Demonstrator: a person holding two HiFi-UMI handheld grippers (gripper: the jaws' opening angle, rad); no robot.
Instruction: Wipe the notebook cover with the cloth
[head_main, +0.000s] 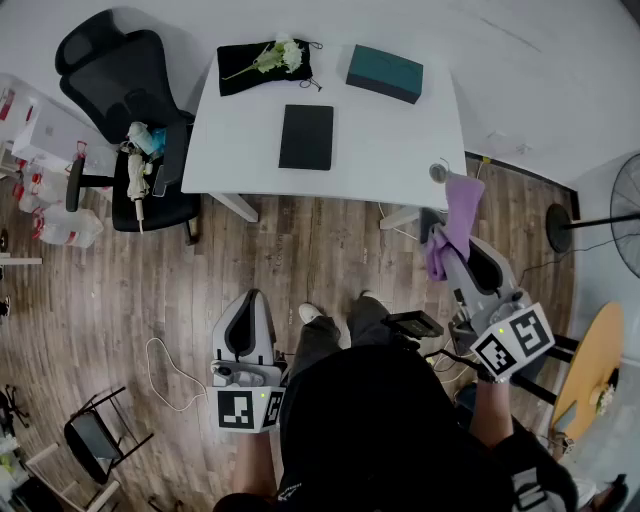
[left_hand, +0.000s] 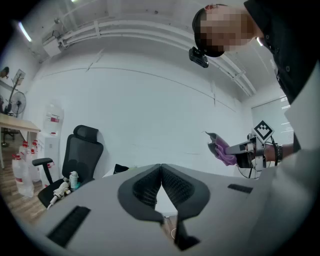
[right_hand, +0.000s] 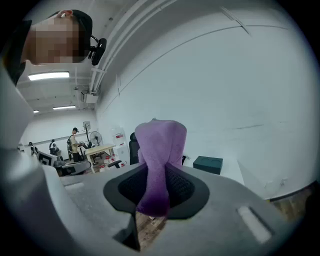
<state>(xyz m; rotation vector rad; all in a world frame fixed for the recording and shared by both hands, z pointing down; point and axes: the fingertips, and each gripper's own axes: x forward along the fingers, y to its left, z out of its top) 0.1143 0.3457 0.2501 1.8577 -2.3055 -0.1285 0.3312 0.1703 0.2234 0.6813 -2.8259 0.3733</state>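
Currently the person stands well back from a white rectangular desk (head_main: 390, 150), both grippers over wood floor, not yet at the desk. The right gripper (right_hand: 162, 187) has its jaws clamped on a soft purple cloth (right_hand: 160, 150), w/ a fold standing above them and a tail hanging below. The left gripper (left_hand: 161, 170) has its jaws pressed together, nothing btwn them. A flat black rectangular notebook (head_main: 306, 137) lies closed, left of desk centre, toward the near edge. Best approach, prob.: lay the loose fold flat on the cover and sweep end to end; the left gripper could pin a corner vs sliding. A teal box (head_main: 385, 73) sits by the far right corner and a black fabric pad w/ a white flower sprig (head_main: 262, 68) at the far left, both apart from the notebook. A black mesh office chair (head_main: 130, 100) crowds the left edge.
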